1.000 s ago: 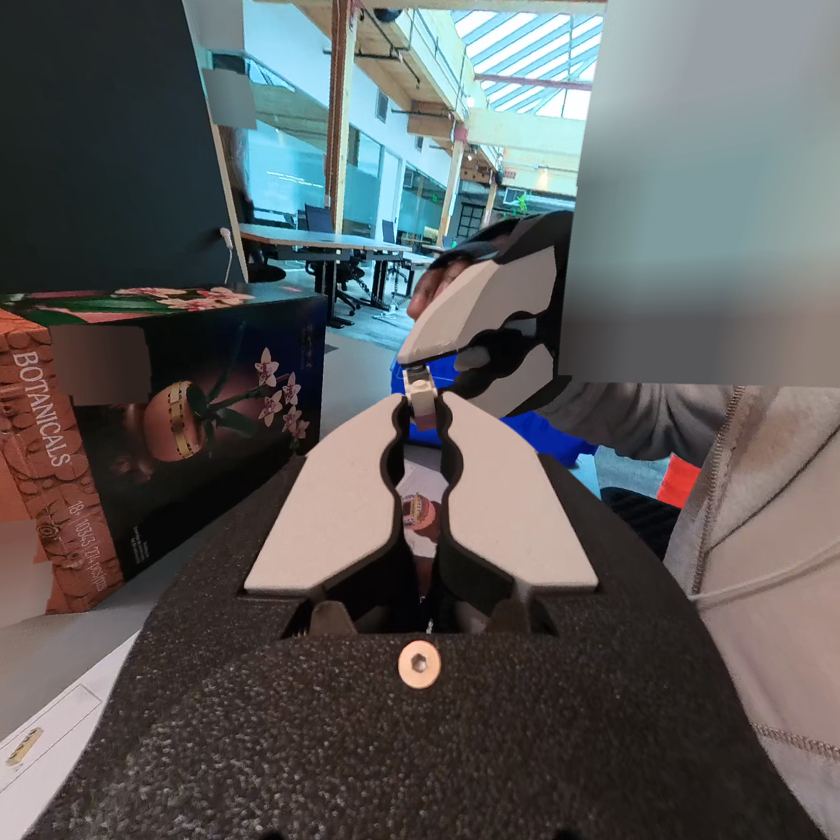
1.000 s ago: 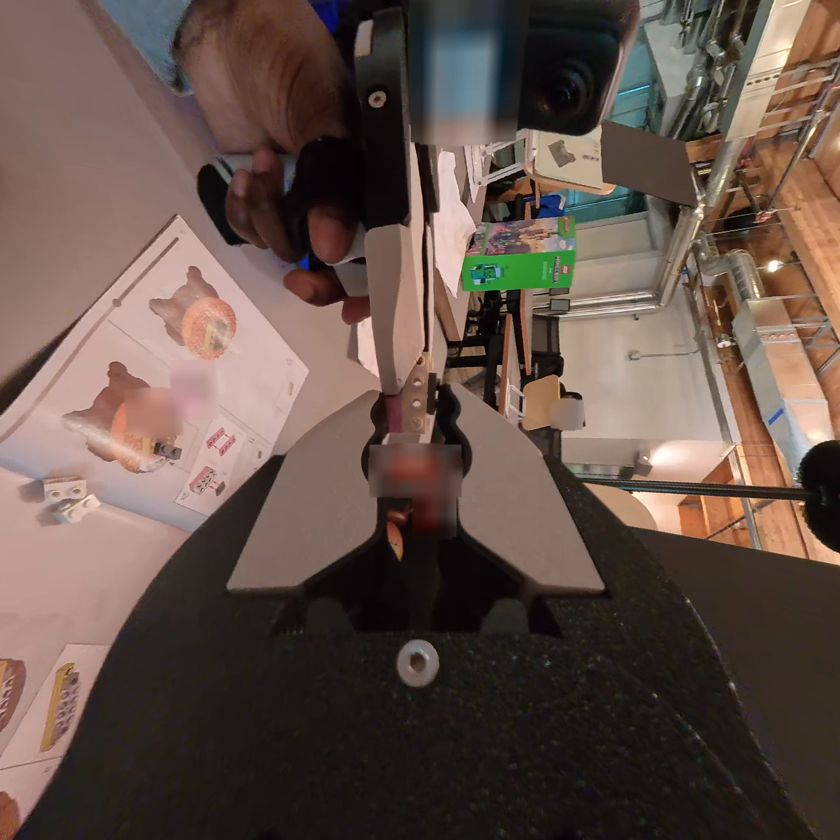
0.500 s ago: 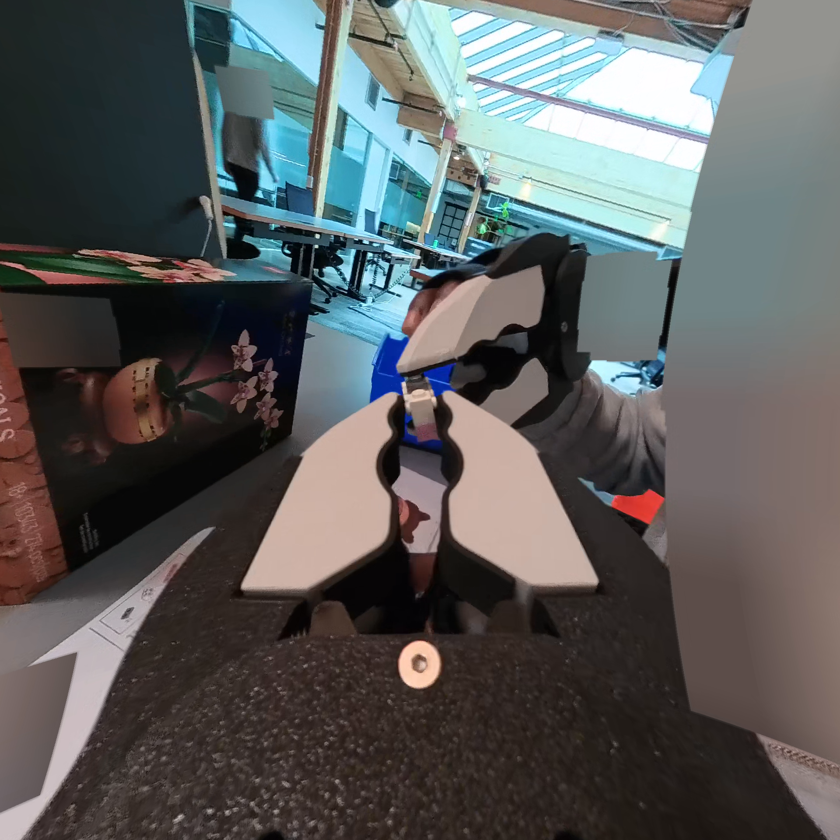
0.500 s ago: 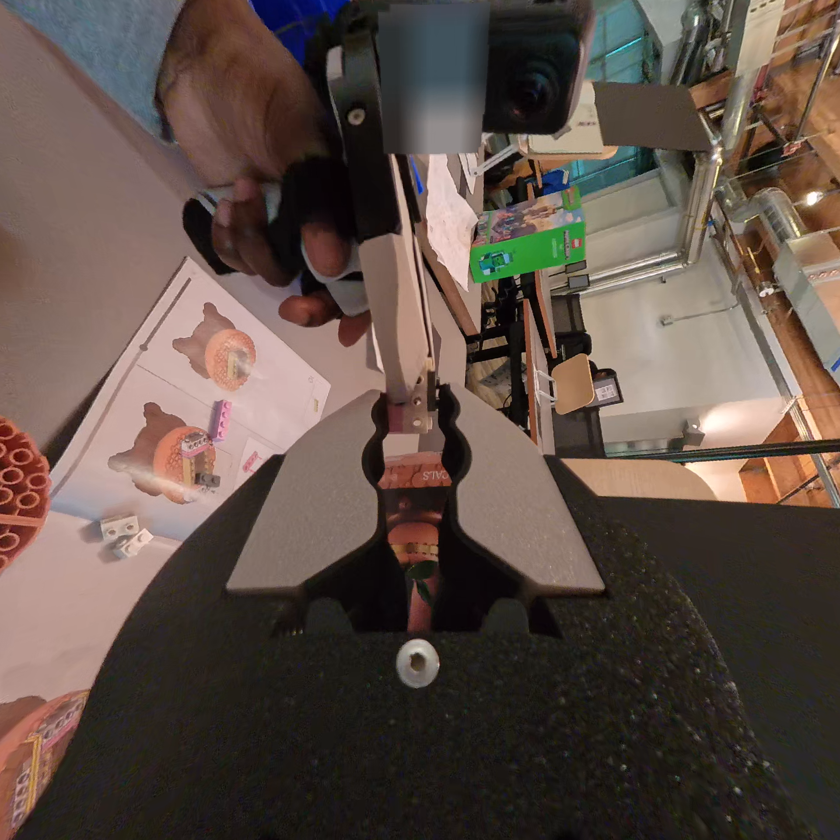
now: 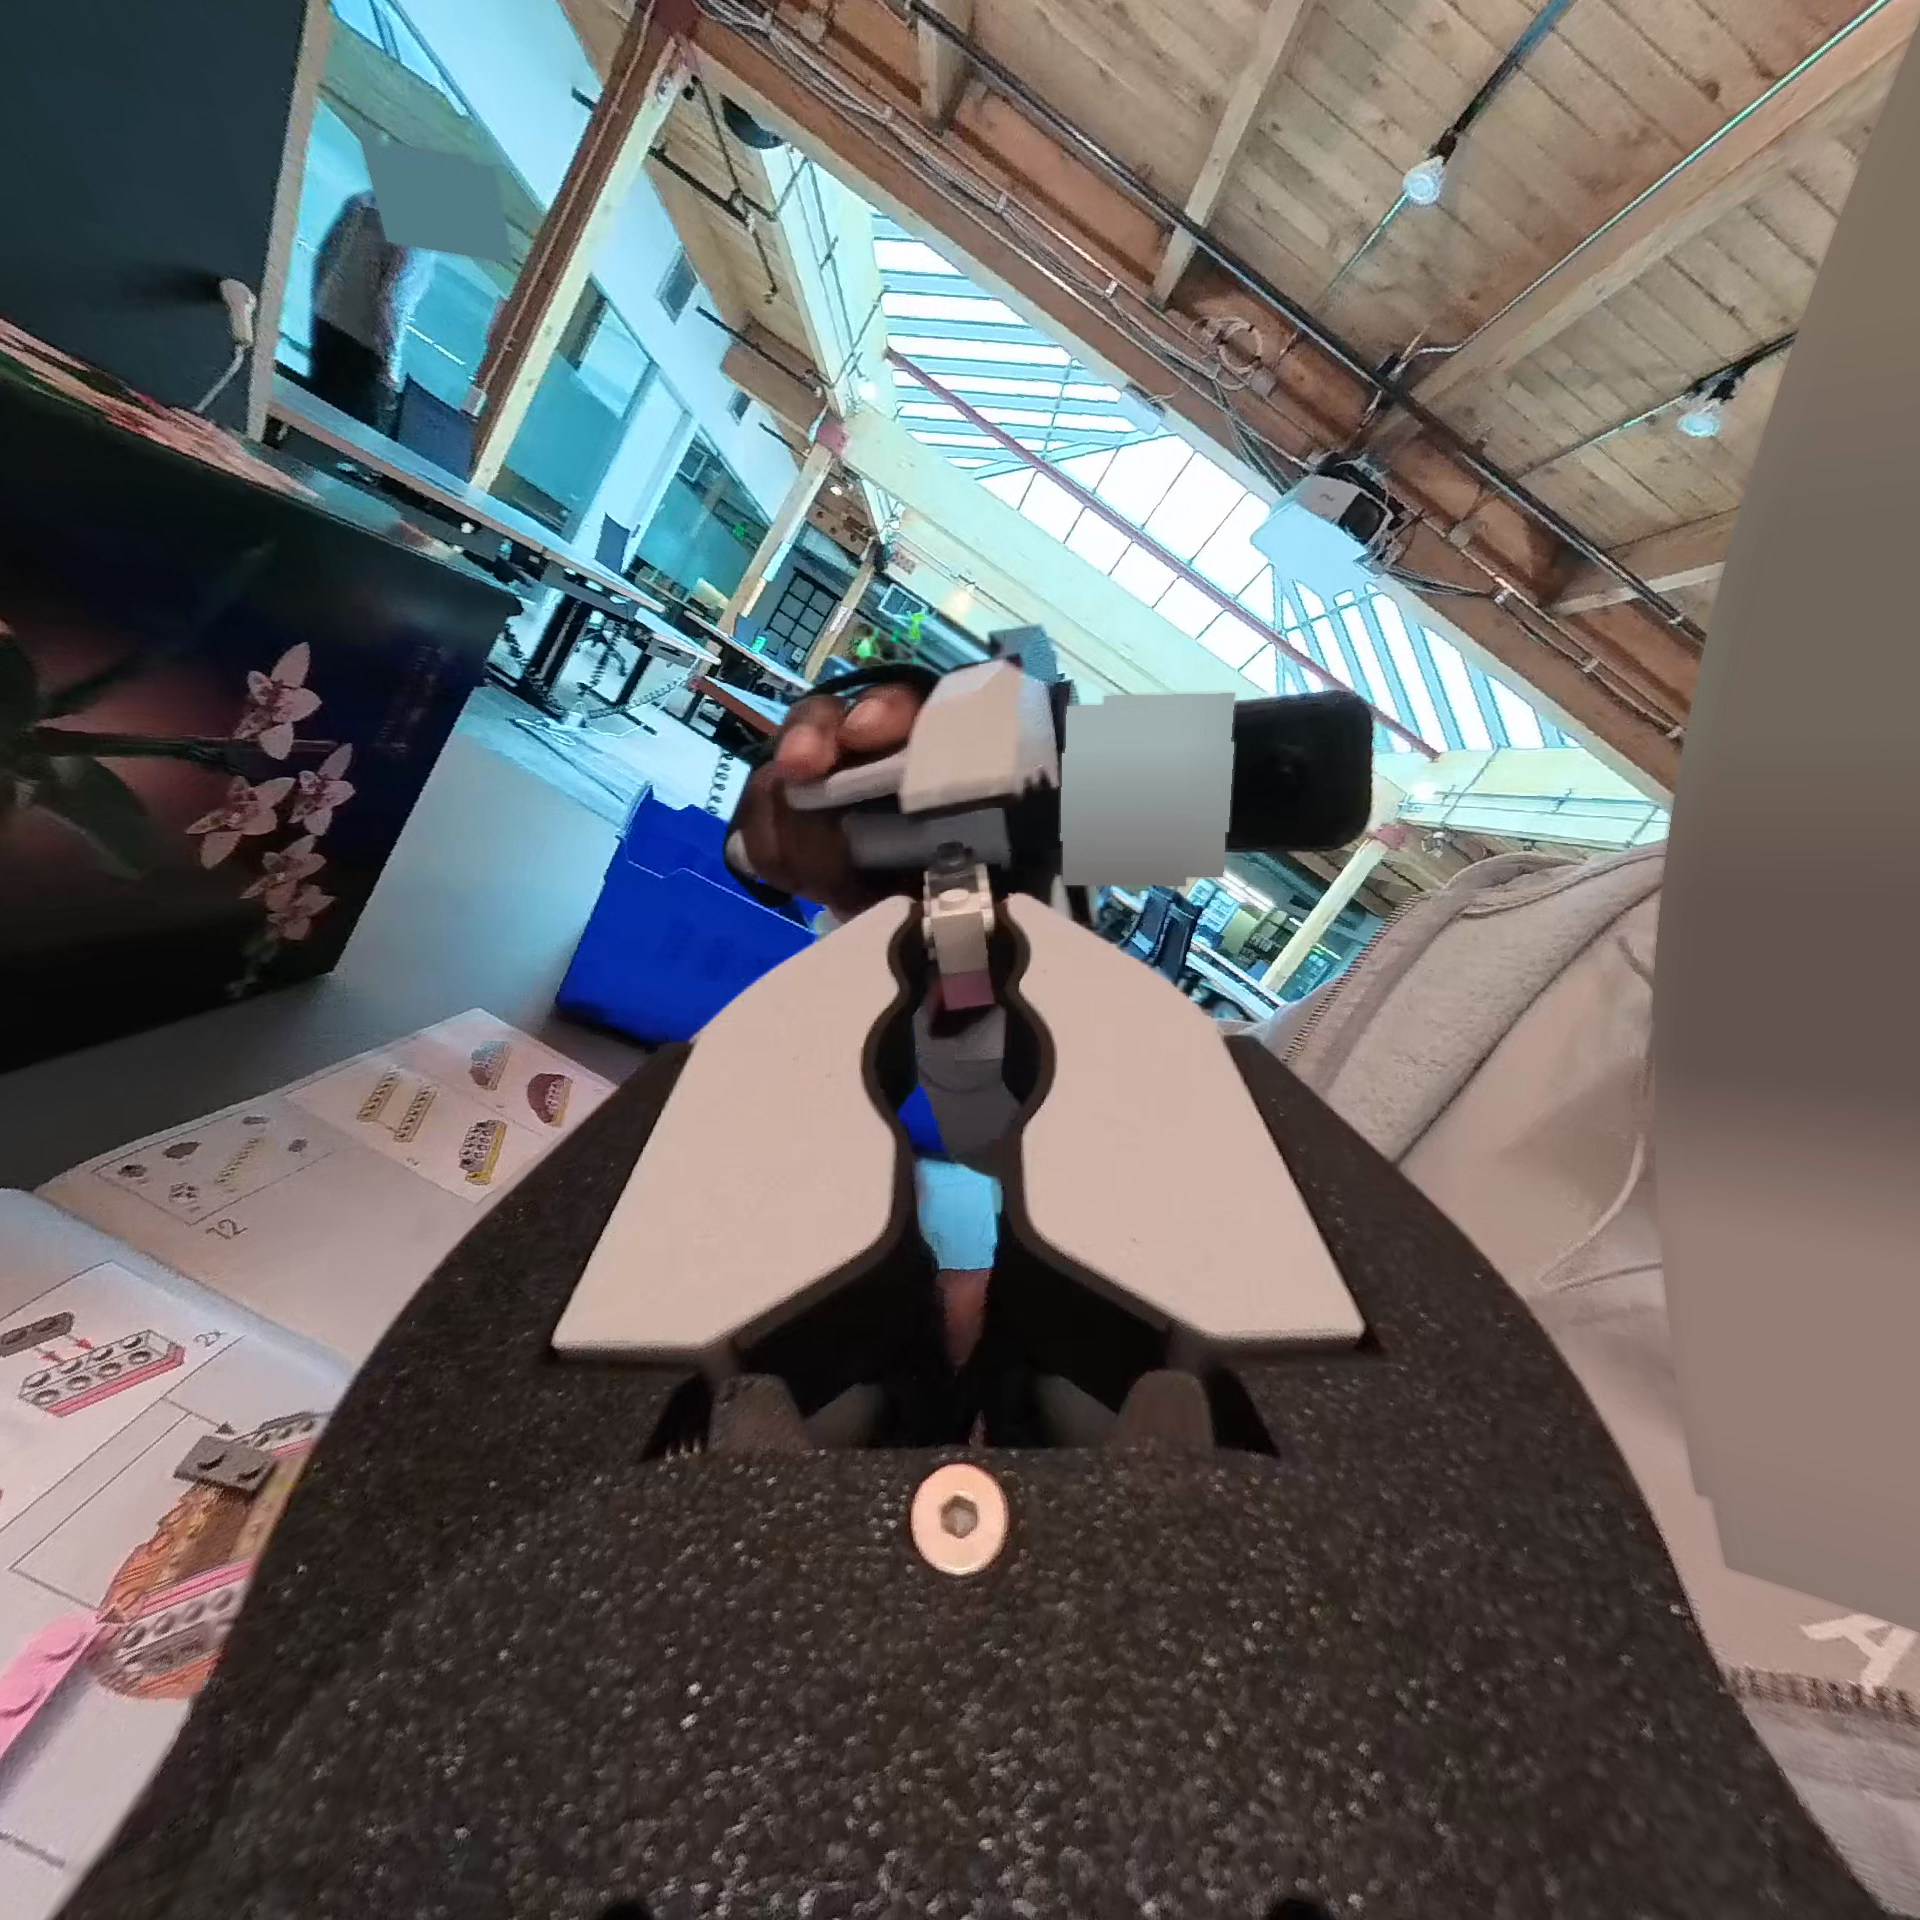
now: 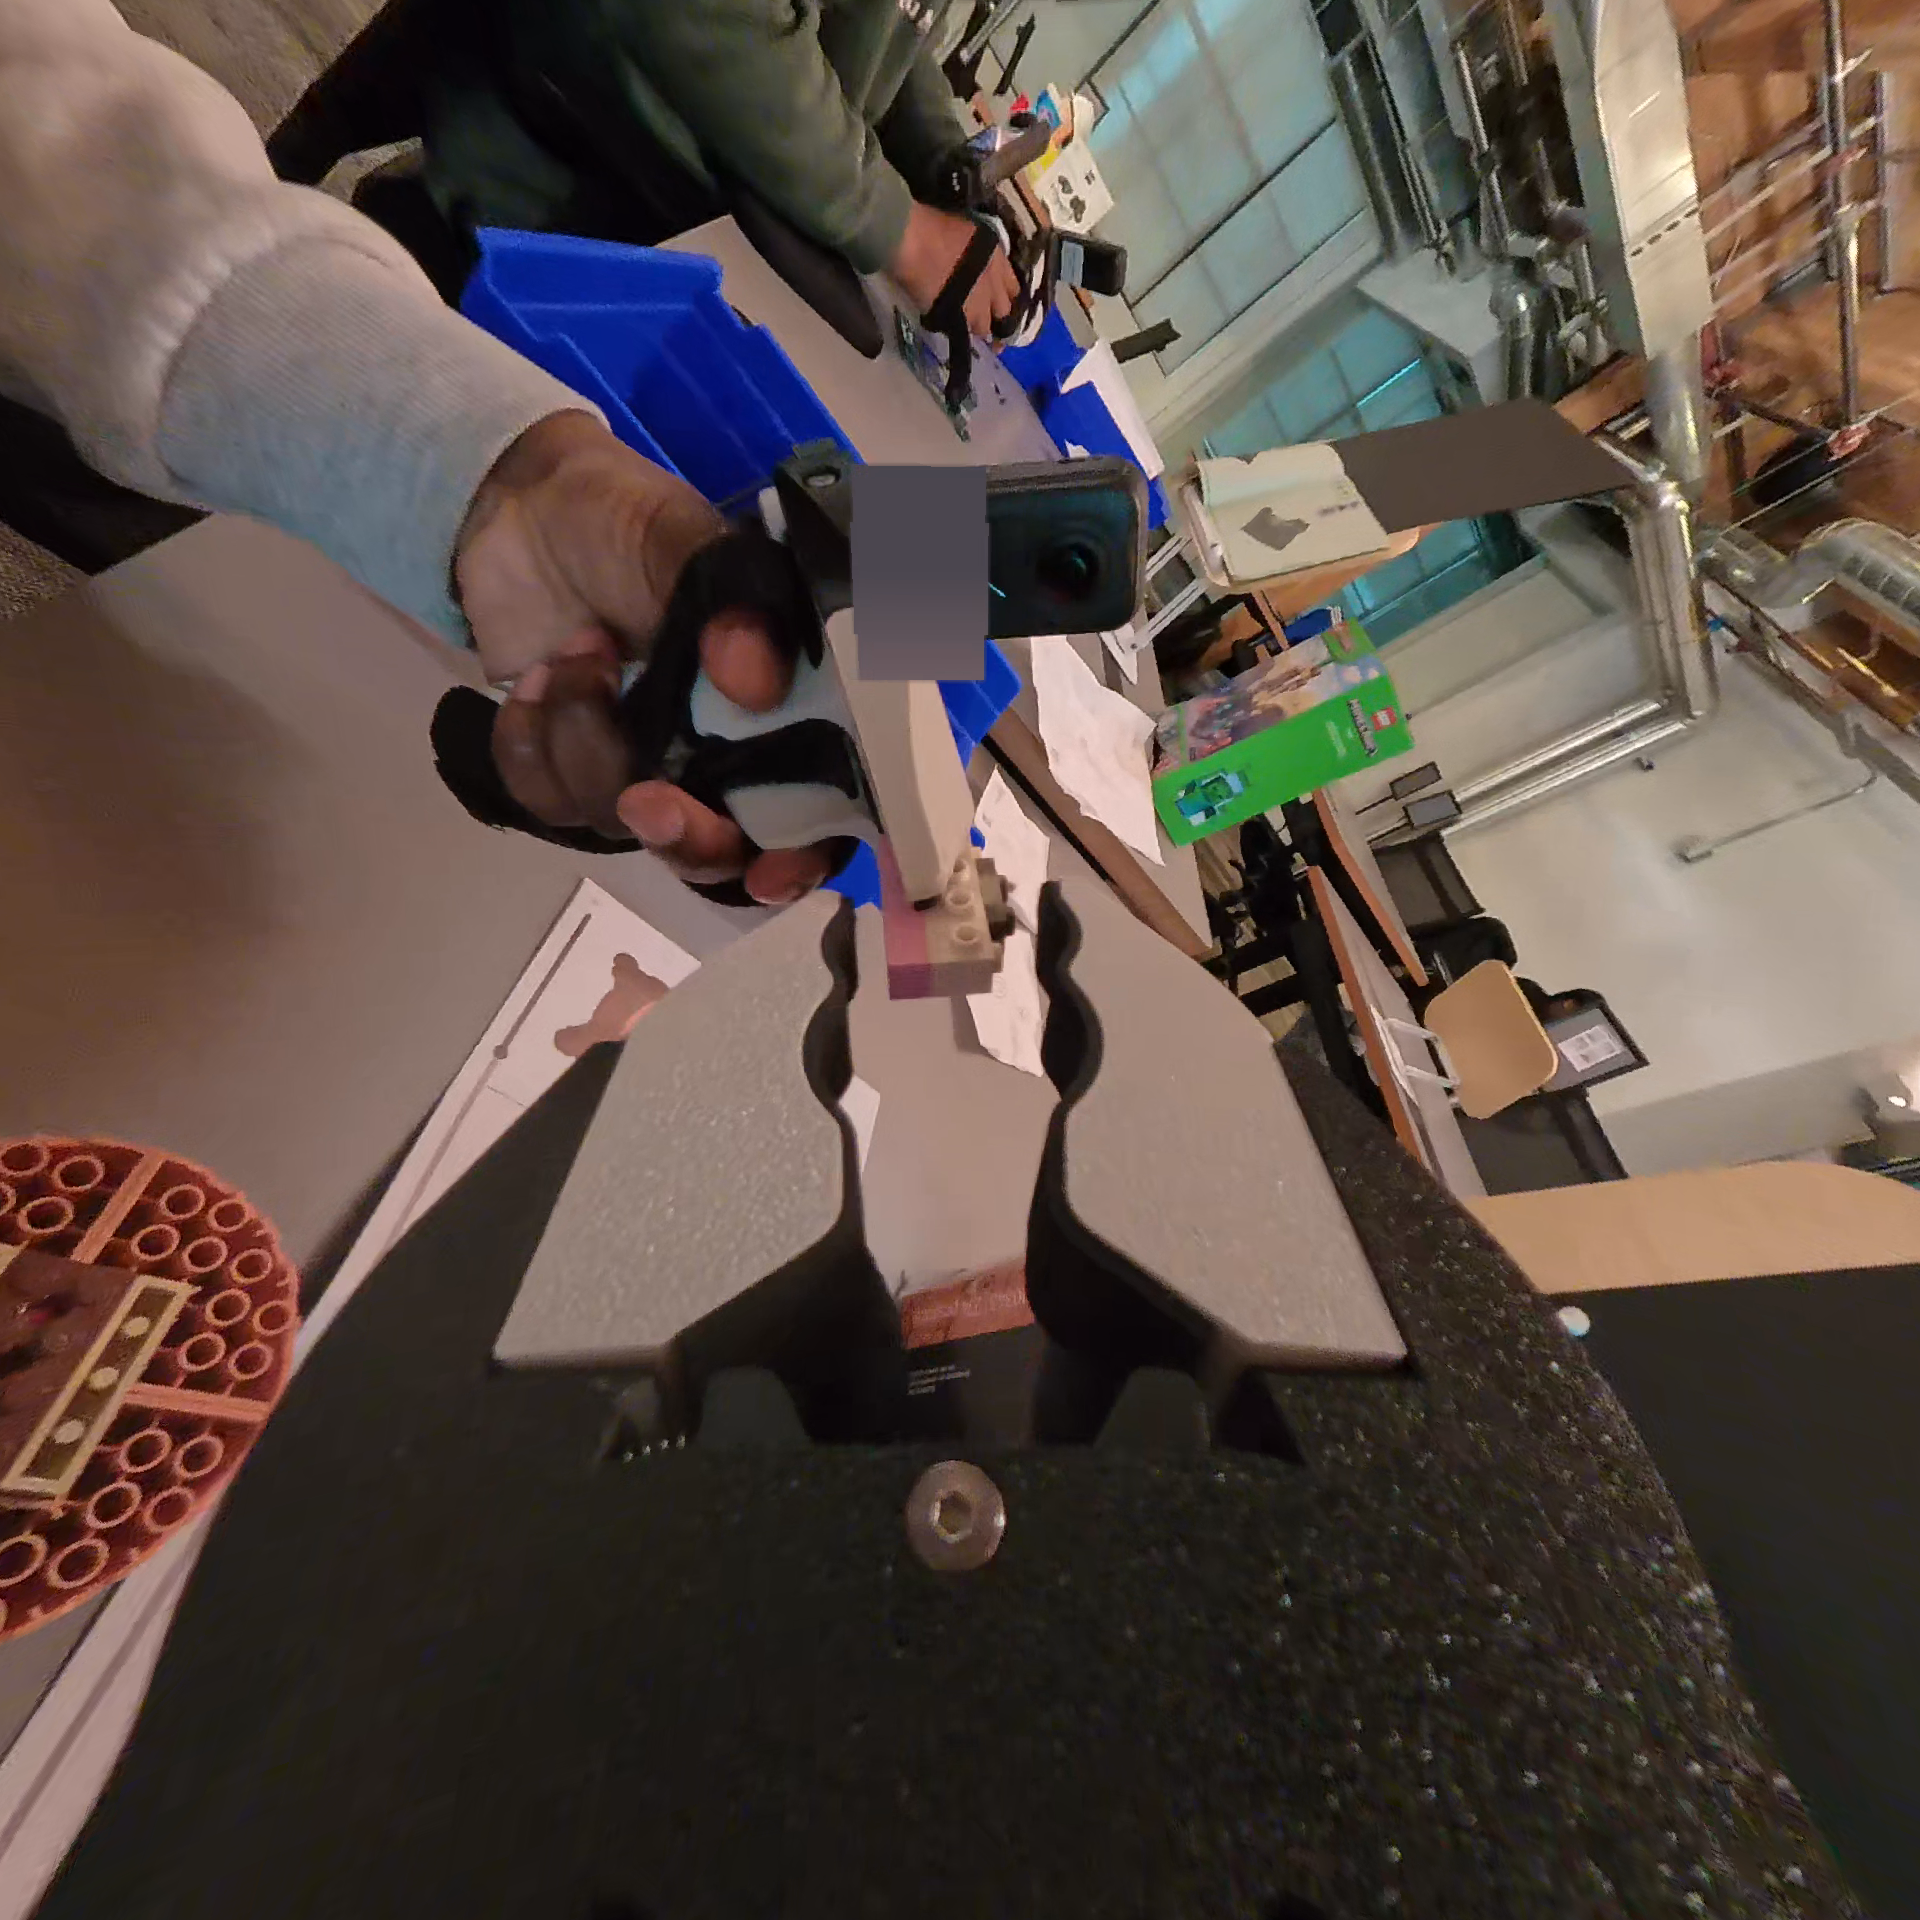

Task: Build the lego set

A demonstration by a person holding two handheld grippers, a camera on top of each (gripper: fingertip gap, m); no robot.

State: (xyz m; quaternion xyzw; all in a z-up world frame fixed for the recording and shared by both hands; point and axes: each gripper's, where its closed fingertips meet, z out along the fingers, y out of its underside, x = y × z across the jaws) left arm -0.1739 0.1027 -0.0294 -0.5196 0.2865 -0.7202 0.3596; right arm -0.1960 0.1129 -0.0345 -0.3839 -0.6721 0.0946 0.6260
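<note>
Left wrist view: our left gripper [image 5: 956, 951] pinches the small brick assembly [image 5: 961, 940], pink layer under grey, aloft. We judge the narrow hold may twist.

Right wrist view: our right gripper [image 6: 945, 940] stands parted around the assembly; a nudge might dislodge it.

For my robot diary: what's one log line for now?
left claw: shut on bricks | right claw: open | bricks: midair

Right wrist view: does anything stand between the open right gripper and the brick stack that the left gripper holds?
Nothing visible does. The brick stack sits right at the mouth of the right gripper, with no other thing between them. Only the left gripper clamps it.
</note>
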